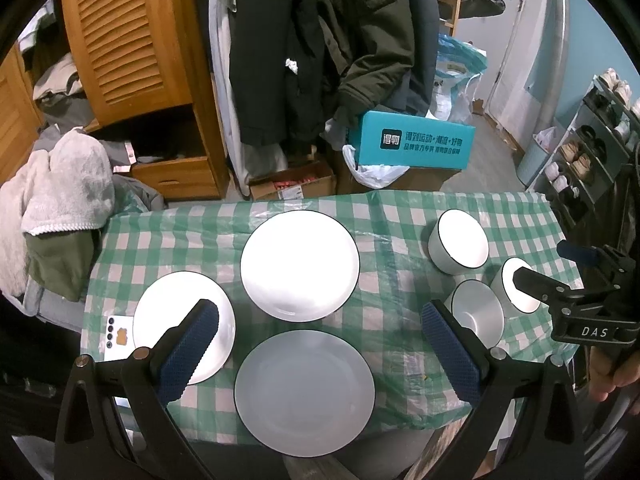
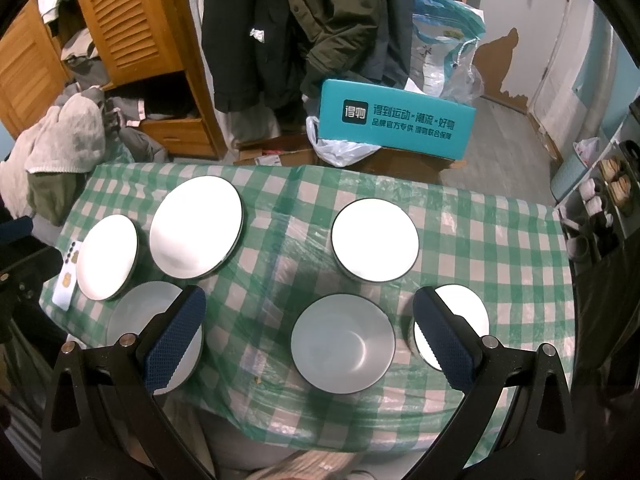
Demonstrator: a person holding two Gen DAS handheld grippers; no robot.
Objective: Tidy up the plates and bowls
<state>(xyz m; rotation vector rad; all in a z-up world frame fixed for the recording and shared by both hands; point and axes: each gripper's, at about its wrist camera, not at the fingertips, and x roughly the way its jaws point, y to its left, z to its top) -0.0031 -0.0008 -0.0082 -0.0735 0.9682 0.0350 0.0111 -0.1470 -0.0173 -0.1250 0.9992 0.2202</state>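
Observation:
Three white plates with dark rims lie on the green checked table: a far plate point(image 1: 300, 266), a left plate point(image 1: 176, 320) and a near plate point(image 1: 304, 392). Three white bowls stand to the right: a far bowl point(image 1: 460, 246), a near bowl point(image 1: 478, 314) and a right bowl point(image 1: 516, 288). In the right wrist view the plates point(image 2: 196, 226) are at left and the bowls point(image 2: 376, 240) point(image 2: 344, 344) point(image 2: 464, 320) ahead. My left gripper point(image 1: 320, 344) is open and empty above the near plate. My right gripper point(image 2: 308, 336) is open and empty above the near bowl; it also shows in the left wrist view point(image 1: 560, 272).
A white phone point(image 1: 118, 336) lies at the table's left edge. Blankets point(image 1: 60, 188) are piled left of the table. Behind it hang coats point(image 1: 304, 48), with a teal box point(image 1: 416, 144) and cardboard boxes on the floor. A shoe rack point(image 1: 592, 140) stands at right.

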